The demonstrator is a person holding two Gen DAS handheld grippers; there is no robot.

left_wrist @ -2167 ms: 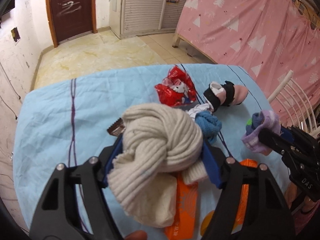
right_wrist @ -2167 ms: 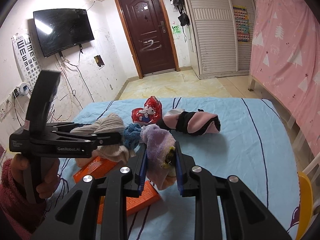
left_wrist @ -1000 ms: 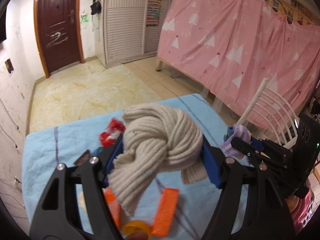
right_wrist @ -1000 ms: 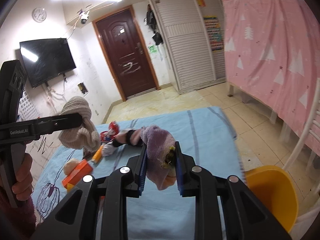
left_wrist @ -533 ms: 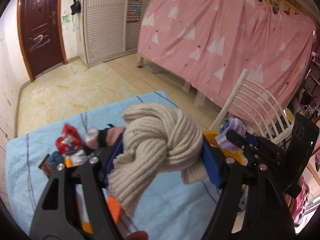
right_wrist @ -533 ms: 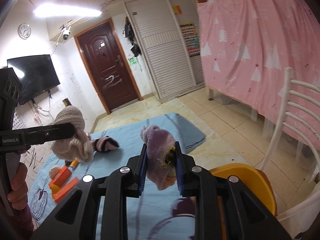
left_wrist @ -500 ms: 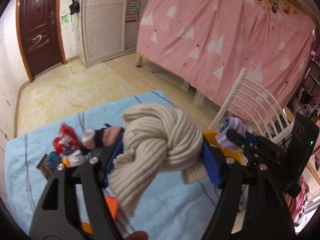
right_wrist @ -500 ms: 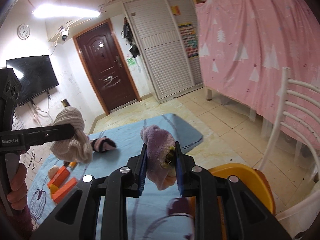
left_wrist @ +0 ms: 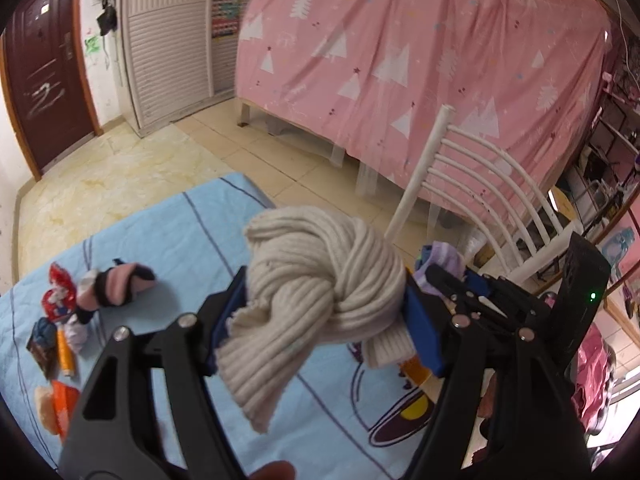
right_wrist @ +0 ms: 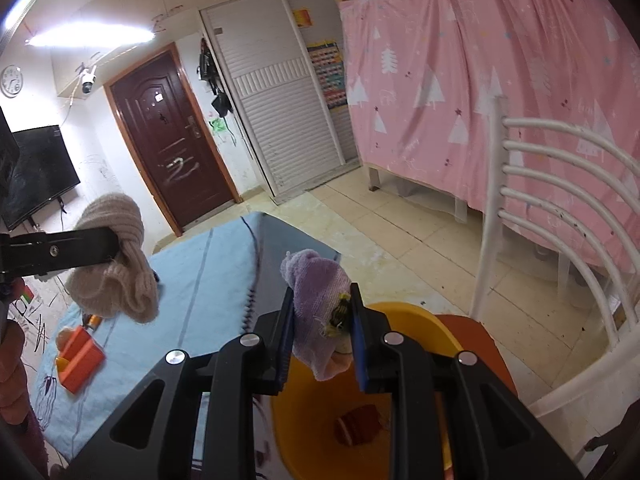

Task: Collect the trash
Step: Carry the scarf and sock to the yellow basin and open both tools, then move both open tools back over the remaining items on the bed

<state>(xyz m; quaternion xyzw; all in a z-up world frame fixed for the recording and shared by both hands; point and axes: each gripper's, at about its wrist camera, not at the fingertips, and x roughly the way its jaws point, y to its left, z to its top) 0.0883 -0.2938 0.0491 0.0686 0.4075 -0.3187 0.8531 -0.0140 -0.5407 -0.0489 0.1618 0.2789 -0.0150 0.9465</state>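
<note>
— Now, what's each tool carrying?

— Left gripper (left_wrist: 326,316) pinches a cream ribbed knit bundle (left_wrist: 316,300) between its blue pads, jaws spread wide around the bulk, a loose tail of knit hanging below them. Right gripper (right_wrist: 322,334) is nearly pressed together on a small purple sock (right_wrist: 318,304), which has a yellow and black detail by the right-hand pad.

— And where are they held?

— Both are up in the air. In the right wrist view the purple sock hangs over a yellow bin (right_wrist: 404,312) that sits on an orange seat beside a white slat-back chair (right_wrist: 560,208); a small red object (right_wrist: 358,424) lies on the bin's bottom. The cream bundle hangs over the blue bedsheet (left_wrist: 168,240), near its edge, with the right gripper just beside it.

— Anything left on the sheet?

— Toward the far side lie a pink and black sock (left_wrist: 116,286), a red wrapper (left_wrist: 60,296), a blue knit piece (left_wrist: 44,330) and orange packets (right_wrist: 78,360). A pink curtain (left_wrist: 420,60) with white trees fills the background.
</note>
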